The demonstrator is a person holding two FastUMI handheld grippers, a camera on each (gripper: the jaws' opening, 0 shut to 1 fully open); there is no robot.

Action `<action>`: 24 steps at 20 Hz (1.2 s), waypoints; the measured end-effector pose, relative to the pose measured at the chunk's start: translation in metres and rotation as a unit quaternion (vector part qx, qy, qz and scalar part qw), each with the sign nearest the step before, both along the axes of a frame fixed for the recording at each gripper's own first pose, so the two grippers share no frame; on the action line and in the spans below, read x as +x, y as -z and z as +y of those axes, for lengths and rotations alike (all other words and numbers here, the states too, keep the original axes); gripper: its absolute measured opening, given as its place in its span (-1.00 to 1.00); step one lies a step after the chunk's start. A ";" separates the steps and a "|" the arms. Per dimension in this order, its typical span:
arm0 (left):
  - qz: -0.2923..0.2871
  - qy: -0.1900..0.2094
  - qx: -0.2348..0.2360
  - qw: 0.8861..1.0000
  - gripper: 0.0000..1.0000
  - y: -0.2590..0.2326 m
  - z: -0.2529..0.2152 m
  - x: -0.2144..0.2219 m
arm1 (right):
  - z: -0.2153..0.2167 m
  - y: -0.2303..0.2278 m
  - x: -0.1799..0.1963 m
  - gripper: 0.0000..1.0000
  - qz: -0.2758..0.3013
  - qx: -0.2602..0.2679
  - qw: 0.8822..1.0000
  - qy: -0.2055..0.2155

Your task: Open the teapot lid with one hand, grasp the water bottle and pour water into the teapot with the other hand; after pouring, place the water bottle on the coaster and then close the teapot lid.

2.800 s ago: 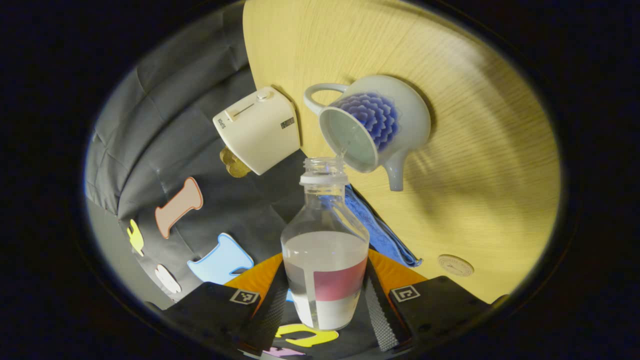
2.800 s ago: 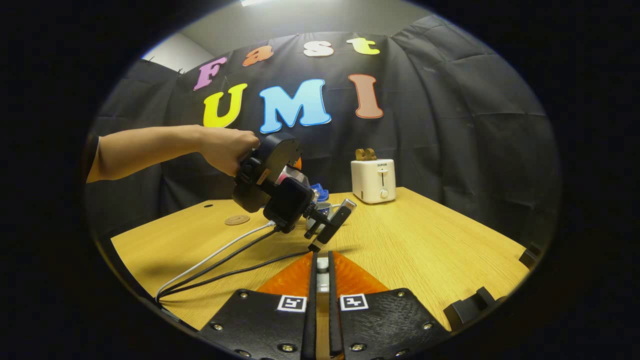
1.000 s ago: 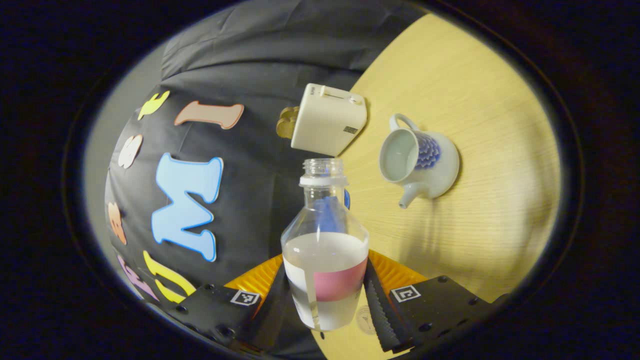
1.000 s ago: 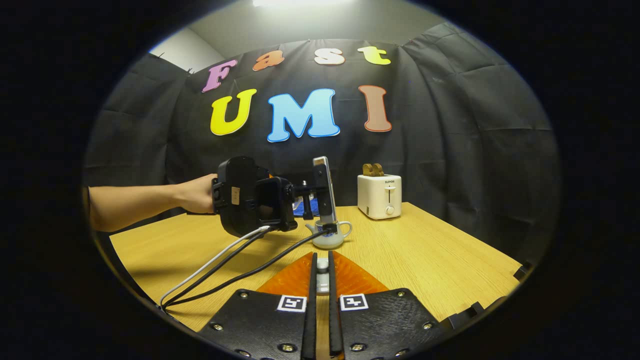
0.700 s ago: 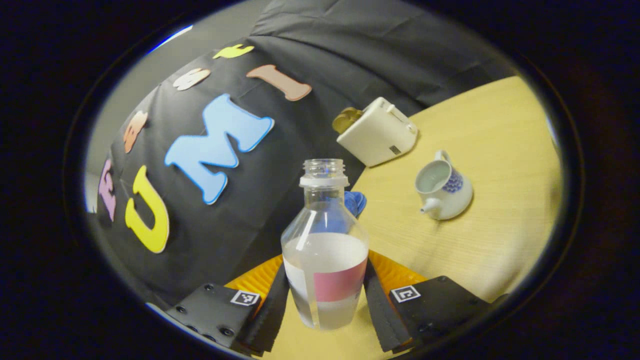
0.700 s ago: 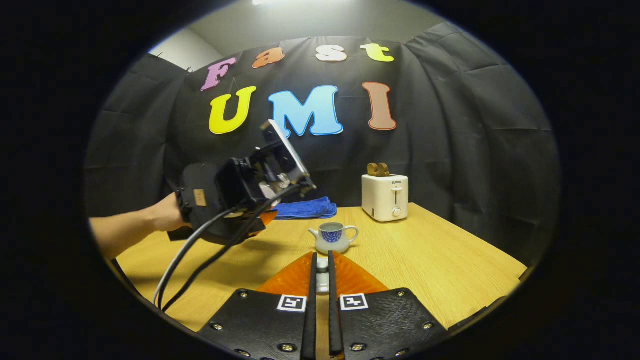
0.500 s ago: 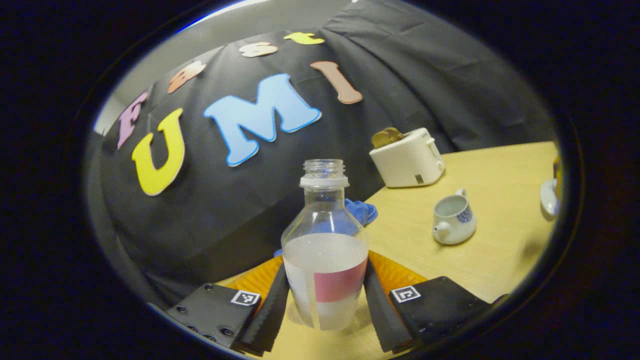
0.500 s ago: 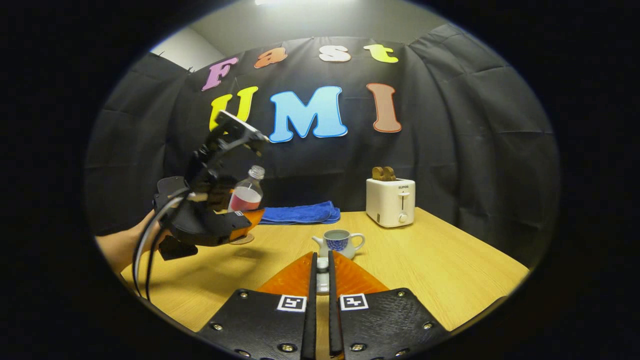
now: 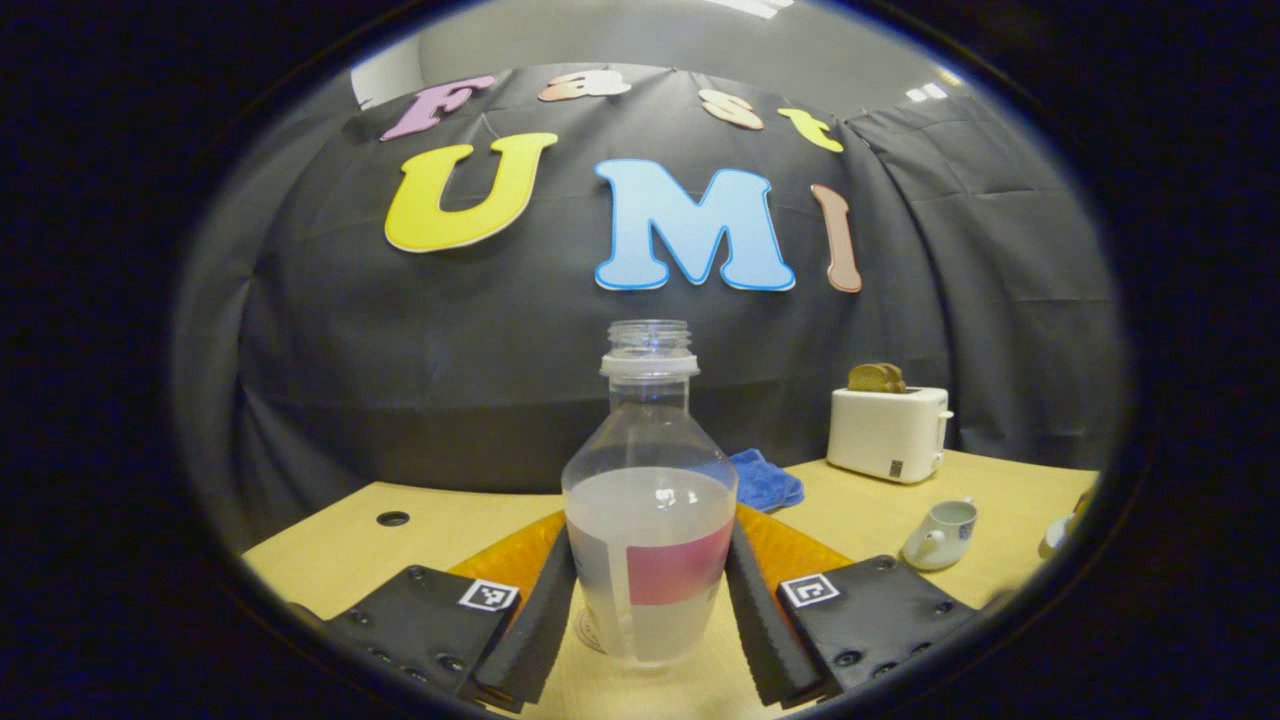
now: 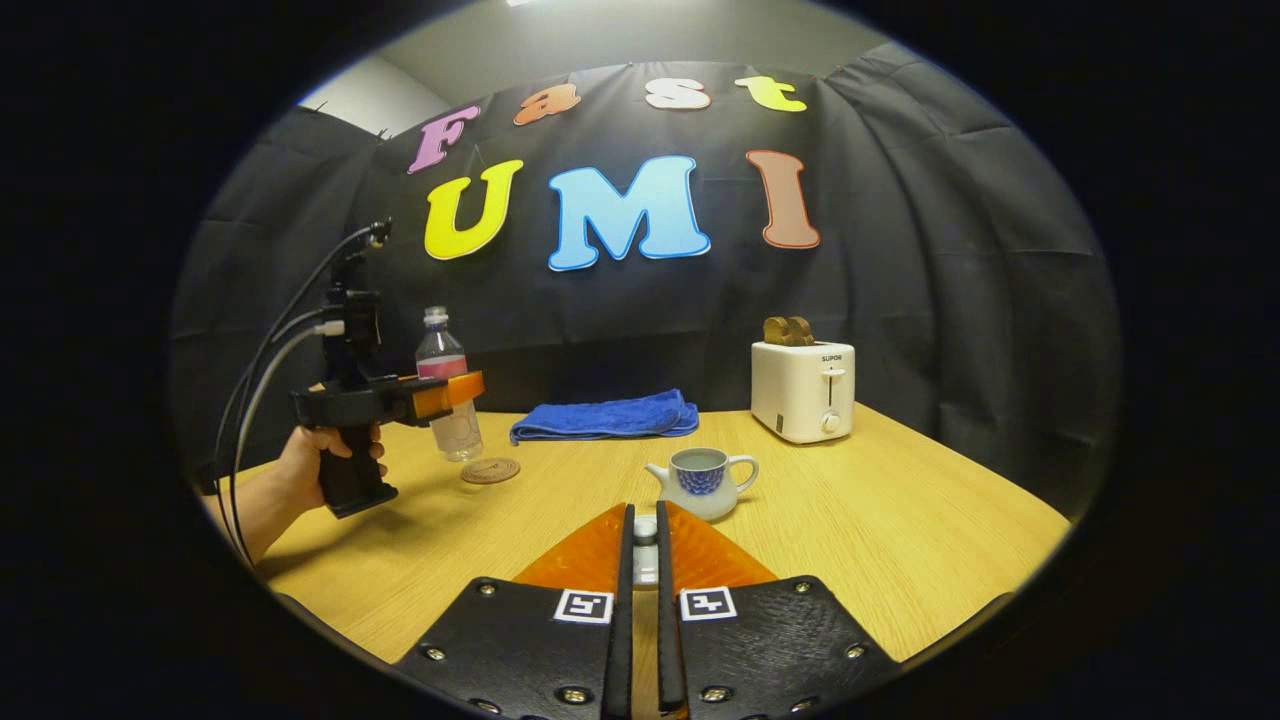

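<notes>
Left gripper (image 9: pixel 650 600) clamping water bottle (image 9: pixel 650 540) at its labelled waist; thin, half-full, sloshing, likely slippery; right gripper (image 10: pixel 641 560) pinching teapot lid (image 10: pixel 645 527)

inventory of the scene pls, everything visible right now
water bottle: 1, clear with pink and white label, uncapped, held upright just above coaster
coaster: 1, brown, on table below bottle
teapot: 1, white with blue pattern, lid off, mid table
teapot lid: 1, pale, knob pinched in right gripper
towel: 1, blue, table's far edge
toaster: 1, white, toast inside, far right
table: 1, light wood
left gripper: shut on water bottle
right gripper: shut on teapot lid
hand: 1, holding left gripper
</notes>
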State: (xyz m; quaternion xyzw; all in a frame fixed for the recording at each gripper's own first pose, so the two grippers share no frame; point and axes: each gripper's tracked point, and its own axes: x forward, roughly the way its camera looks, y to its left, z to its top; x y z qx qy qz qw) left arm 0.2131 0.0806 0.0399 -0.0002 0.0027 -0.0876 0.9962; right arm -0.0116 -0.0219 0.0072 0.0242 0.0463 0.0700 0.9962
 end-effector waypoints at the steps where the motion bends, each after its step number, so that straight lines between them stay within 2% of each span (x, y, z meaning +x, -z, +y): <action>1: 0.004 -0.006 0.004 1.000 0.73 0.004 0.004 0.007 | 0.000 0.001 0.000 -0.79 0.000 -0.002 1.000 0.000; 7: 0.022 -0.013 0.009 1.000 0.73 0.036 0.002 0.038 | -0.003 0.004 0.004 -0.79 0.005 -0.004 1.000 0.001; 11: 0.013 -0.021 0.019 1.000 0.73 0.037 0.005 0.051 | -0.008 0.002 0.005 -0.79 0.001 -0.006 1.000 0.006; 19: 0.030 -0.016 -0.005 0.999 0.75 0.050 0.005 0.057 | -0.007 0.000 0.006 -0.79 -0.001 -0.006 1.000 0.005; 22: 0.033 -0.022 0.014 0.999 0.79 0.051 0.006 0.056 | -0.005 0.000 0.006 -0.79 -0.002 -0.004 1.000 0.002; 24: 0.033 -0.024 0.018 0.999 0.93 0.049 0.005 0.054 | -0.005 0.001 0.005 -0.79 -0.002 -0.004 1.000 0.001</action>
